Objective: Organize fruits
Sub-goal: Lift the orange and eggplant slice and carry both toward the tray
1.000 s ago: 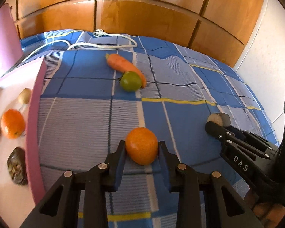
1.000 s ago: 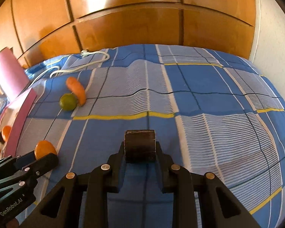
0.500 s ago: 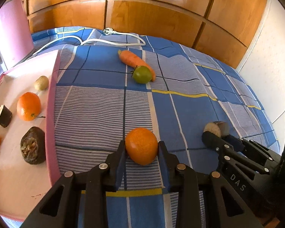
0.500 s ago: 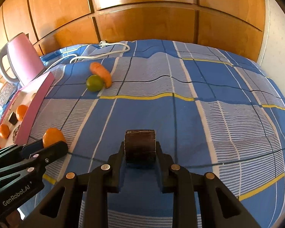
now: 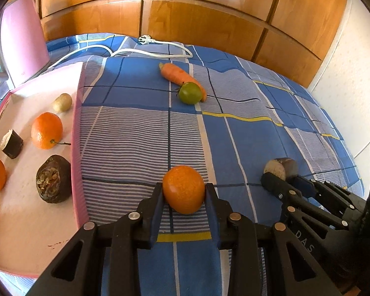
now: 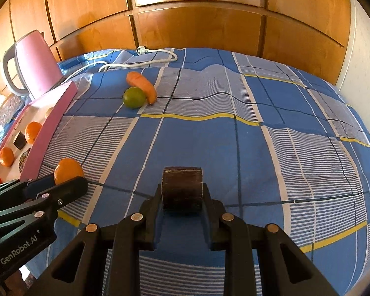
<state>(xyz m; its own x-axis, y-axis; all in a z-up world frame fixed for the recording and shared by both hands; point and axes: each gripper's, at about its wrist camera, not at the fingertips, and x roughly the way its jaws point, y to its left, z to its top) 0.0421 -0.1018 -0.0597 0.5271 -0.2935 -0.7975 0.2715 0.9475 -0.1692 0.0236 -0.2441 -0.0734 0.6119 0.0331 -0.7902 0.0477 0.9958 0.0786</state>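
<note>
Left gripper [image 5: 184, 194]: jaws clamped across the widest part of a mandarin [image 5: 183, 188], pink tray [image 5: 77, 148] to their left. The fruit looks light, its rind soft and yielding; hold gently. Right gripper [image 6: 181, 197]: jaws clamped on the flat sides of a dark stiff eggplant chunk [image 6: 181, 187].

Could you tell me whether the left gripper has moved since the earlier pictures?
Yes. The left gripper, shut on the orange, has drawn back and risen: the pink tray shows far more of itself now.
</note>
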